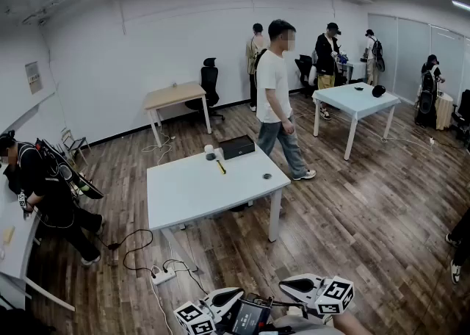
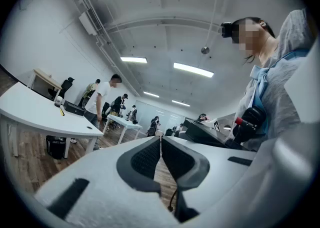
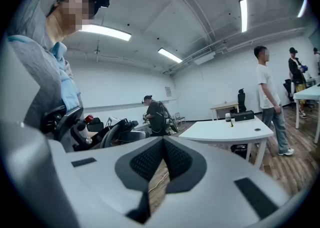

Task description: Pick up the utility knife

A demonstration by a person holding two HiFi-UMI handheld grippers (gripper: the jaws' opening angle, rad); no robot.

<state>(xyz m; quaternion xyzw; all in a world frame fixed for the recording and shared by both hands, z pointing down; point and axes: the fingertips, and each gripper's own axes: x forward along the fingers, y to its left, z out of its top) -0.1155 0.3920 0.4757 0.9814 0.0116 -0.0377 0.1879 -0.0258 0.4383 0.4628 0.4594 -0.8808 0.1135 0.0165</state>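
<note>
The utility knife (image 1: 220, 167) is a small yellow-and-black tool lying on the white table (image 1: 191, 197) in the middle of the room, near its far edge. It also shows far off as the yellow knife (image 2: 62, 112) in the left gripper view and the knife (image 3: 231, 123) in the right gripper view. Both grippers are held low at the bottom of the head view, well short of the table. My left gripper (image 1: 235, 293) (image 2: 160, 140) is shut with nothing in it. My right gripper (image 1: 285, 283) (image 3: 163, 142) is shut and empty too.
A black box (image 1: 237, 147), a white cup (image 1: 208, 149) and a small dark disc (image 1: 266, 176) share the table. A person in a white T-shirt (image 1: 275, 98) walks by its far right corner. A power strip with cables (image 1: 163, 275) lies on the wood floor before the table. Another person (image 1: 44, 190) bends at the left.
</note>
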